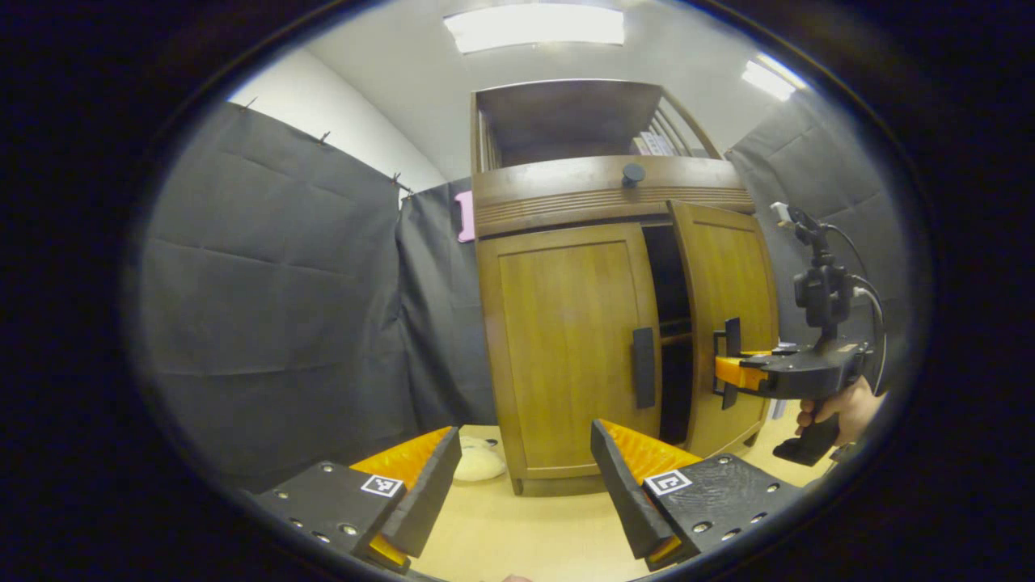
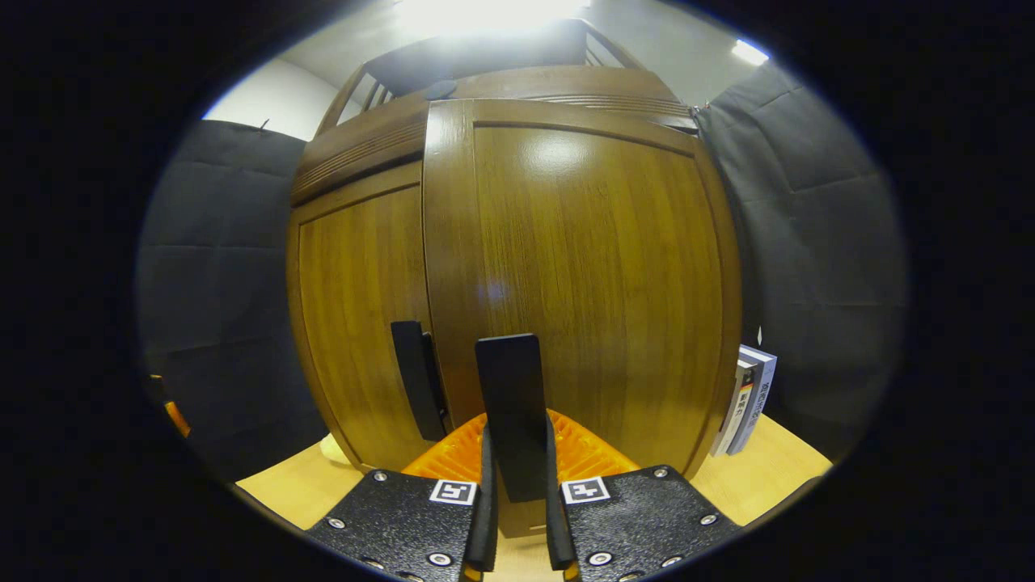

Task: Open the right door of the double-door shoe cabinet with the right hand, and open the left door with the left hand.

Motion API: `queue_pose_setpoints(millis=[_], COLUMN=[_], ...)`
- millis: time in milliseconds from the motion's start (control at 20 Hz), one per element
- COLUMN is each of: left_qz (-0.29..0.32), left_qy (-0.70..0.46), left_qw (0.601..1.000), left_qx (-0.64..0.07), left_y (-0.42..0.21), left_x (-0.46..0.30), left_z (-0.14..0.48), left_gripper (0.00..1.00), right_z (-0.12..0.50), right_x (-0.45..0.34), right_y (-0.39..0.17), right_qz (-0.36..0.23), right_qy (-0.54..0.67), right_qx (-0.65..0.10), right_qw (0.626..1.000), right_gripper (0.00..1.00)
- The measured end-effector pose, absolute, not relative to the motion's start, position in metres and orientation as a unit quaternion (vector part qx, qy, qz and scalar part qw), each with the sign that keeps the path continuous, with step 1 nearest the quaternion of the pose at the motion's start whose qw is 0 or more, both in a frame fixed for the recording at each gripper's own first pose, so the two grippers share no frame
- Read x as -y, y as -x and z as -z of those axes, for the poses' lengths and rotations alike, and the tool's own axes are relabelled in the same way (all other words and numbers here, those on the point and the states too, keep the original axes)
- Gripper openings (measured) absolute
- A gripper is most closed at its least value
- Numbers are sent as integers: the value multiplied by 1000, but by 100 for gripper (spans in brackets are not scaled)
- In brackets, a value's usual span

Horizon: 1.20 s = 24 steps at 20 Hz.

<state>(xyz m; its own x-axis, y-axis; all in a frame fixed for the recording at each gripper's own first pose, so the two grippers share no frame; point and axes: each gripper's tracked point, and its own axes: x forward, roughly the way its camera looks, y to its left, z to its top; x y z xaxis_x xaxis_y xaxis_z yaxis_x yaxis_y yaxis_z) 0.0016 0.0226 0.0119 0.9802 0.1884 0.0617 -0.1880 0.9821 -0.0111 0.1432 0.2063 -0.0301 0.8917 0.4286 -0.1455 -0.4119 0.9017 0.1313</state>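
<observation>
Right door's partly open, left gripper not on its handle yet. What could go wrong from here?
1. The right gripper pinches the slim right door handle; pulling off-axis, it might slip.
2. The left gripper hangs open, short of the left door handle; a misaligned approach could bump the left door.

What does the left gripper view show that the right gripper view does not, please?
Left gripper view: the dark gap beside the ajar right door, a person's hand holding the right hand-held gripper, and the open left hand-held gripper short of the cabinet.
Right gripper view: the right door's handle clamped between the gripper's fingers, and books leaning beside the cabinet.
Both: the closed left door and its handle.
</observation>
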Motion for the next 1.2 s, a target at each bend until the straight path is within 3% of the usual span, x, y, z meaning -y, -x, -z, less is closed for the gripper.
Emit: queue_pose_setpoints(millis=[100,150,650,700,1000,1050,1100,1200], left_qz=[-86,-81,-47,-46,-31,-29,-26,-20], left_qy=[4,5,6,5,10,12,13,14], left_qw=[996,996,998,998,999,999,999,999], left_qx=[29,28,35,36,36,36,35,36], left_y=[-3,-4,-9,-9,-12,-12,-12,-13], left_x=[-20,-19,-15,-15,-11,-11,-10,-9], left_z=[-11,-11,-13,-13,-11,-11,-11,-10], left_gripper=[92,98,98,92,92,98,92,92], right_z=[29,27,25,25,24,23,24,25], right_x=[-195,-189,-132,-125,-82,-75,-66,-49], right_y=[-133,-129,-92,-89,-76,-75,-72,-72], right_qz=[-217,-215,-195,-190,-160,-156,-150,-134], right_qy=[-51,-52,-58,-60,-70,-71,-72,-72], right_qx=[-87,-87,-88,-88,-92,-92,-92,-92], right_qw=[971,971,975,976,980,981,982,984], right_gripper=[23,23,22,22,21,20,18,18])
